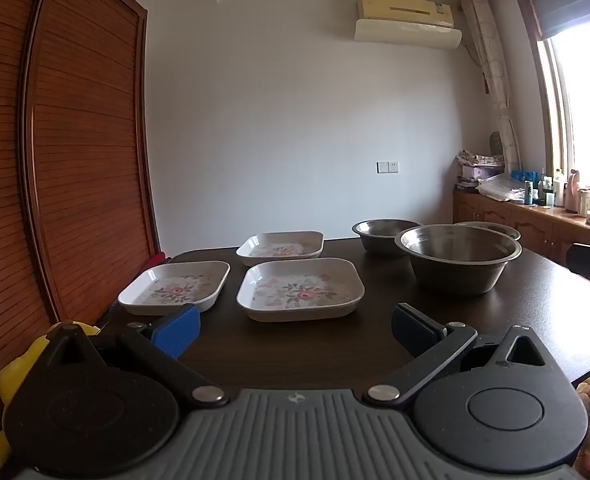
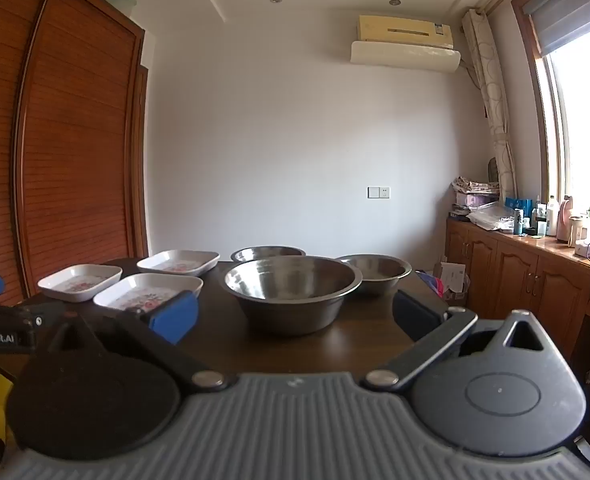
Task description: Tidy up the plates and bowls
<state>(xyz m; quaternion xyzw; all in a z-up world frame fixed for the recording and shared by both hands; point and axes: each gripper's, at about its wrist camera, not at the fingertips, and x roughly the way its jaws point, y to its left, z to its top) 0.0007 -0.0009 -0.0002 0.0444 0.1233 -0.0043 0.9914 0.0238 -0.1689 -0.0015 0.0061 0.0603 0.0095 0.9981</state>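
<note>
- Left wrist view cuts off the table [image 1: 535, 320] at its right and near edges; a yellow object [image 1: 7, 384] at the lower left is half hidden behind the gripper body and cannot be identified.
- Farthest steel bowl [image 1: 491, 229] shows only a sliver of rim behind the near steel bowl [image 1: 459, 260]; a third steel bowl [image 1: 383, 236] stands farther back to the left.
- Three square floral plates sit apart on the left half of the table: near plate [image 1: 301, 289], left plate [image 1: 175, 286], far plate [image 1: 281, 245].
- Left gripper [image 1: 295, 326] has its fingers spread wide with nothing between them, short of the near plate.
- Right gripper [image 2: 295, 312] is likewise spread wide and empty, facing the near steel bowl without touching it.
- In the right wrist view, part of the other gripper pokes in at the left edge, its printed label cut off.
- Dark wood tabletop; slatted wooden wardrobe [image 1: 75, 152] on the left, white wall with air conditioner [image 1: 407, 20], and a bright window above a cluttered counter [image 2: 535, 240], whose small bottles are hard to make out.
</note>
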